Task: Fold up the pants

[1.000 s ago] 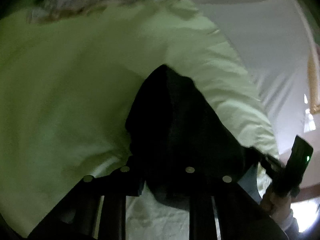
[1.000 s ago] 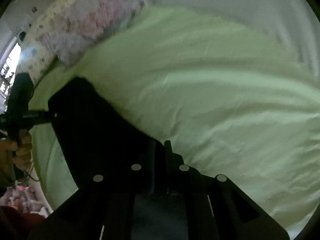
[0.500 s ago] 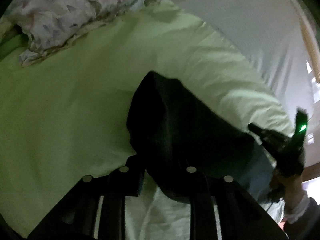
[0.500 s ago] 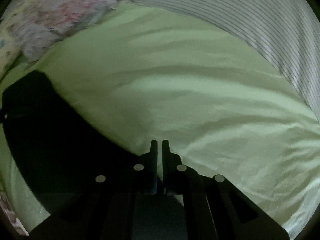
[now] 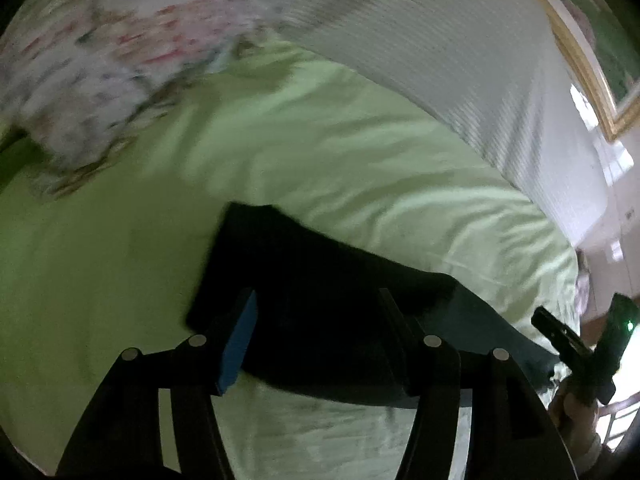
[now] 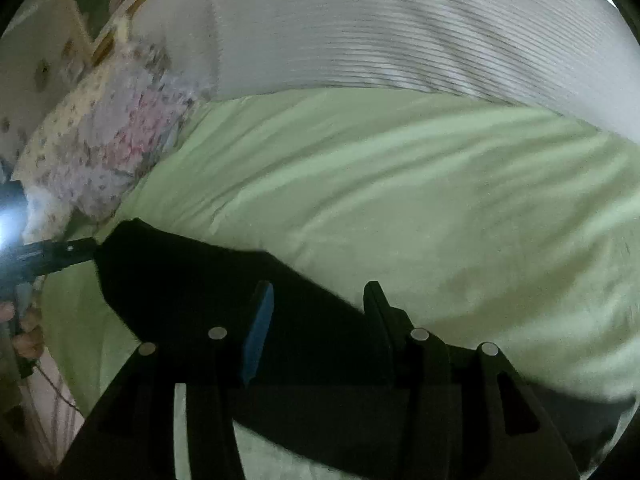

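Both claws just let go: left claw (image 5: 316, 300) & right claw (image 6: 318, 294) now open over pants (image 5: 320, 280), which lie folded on bed (image 5: 360, 168). Fold step looks done.

Green bed (image 5: 360, 168) (black pants (image 5: 320, 280), floral pillow (image 5: 100, 60))

From my left camera I see the left tongs (image 5: 316, 308) spread wide, both fingers apart over the dark pants (image 5: 320, 280), which lie flat on the light green bed sheet (image 5: 360, 168). The blue pad (image 5: 238, 344) on one finger sits at the pants' left edge. A floral blanket (image 5: 100, 60) is bunched at the upper left, blurred. A ribbed white wall (image 5: 460, 40) runs along the far side, with a gold picture frame (image 5: 588, 76) on it. At the lower right, the right tongs (image 5: 560, 338), held in a hand (image 5: 576, 412), show a green light; I cannot tell their opening.
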`<control>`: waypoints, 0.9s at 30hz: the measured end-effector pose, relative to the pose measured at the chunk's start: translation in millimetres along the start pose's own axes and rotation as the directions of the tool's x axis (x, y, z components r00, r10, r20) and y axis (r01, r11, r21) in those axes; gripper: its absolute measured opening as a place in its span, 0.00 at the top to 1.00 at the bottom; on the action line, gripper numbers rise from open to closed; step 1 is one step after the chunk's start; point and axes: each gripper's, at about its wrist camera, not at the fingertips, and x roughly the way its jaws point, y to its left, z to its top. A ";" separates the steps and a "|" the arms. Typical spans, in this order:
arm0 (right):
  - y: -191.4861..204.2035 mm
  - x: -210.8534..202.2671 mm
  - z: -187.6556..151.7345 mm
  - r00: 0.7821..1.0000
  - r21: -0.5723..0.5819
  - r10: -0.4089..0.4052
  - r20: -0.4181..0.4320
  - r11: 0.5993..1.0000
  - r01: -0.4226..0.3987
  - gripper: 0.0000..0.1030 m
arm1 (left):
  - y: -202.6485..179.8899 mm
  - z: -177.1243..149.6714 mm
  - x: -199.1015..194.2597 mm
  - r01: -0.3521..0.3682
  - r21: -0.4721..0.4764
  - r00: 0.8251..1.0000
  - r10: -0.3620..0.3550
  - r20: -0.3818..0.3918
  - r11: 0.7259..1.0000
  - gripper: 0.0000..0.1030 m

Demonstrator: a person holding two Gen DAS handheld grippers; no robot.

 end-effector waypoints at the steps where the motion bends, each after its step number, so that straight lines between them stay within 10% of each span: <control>1: -5.4 -6.5 -5.1 1.000 0.018 -0.003 0.005 1.000 0.003 0.53 | -10.4 -0.5 3.0 0.012 0.018 1.000 -0.012 -0.008 1.000 0.42; 11: -68.6 -68.8 -68.8 0.995 0.280 -0.091 0.033 0.957 0.079 0.53 | -121.5 -15.4 33.8 0.161 0.217 0.982 -0.133 -0.136 0.963 0.41; 27: -136.8 -124.4 -151.4 0.980 0.539 -0.197 0.017 0.828 0.156 0.46 | -279.8 -70.9 82.1 0.338 0.442 0.914 -0.177 -0.366 0.831 0.34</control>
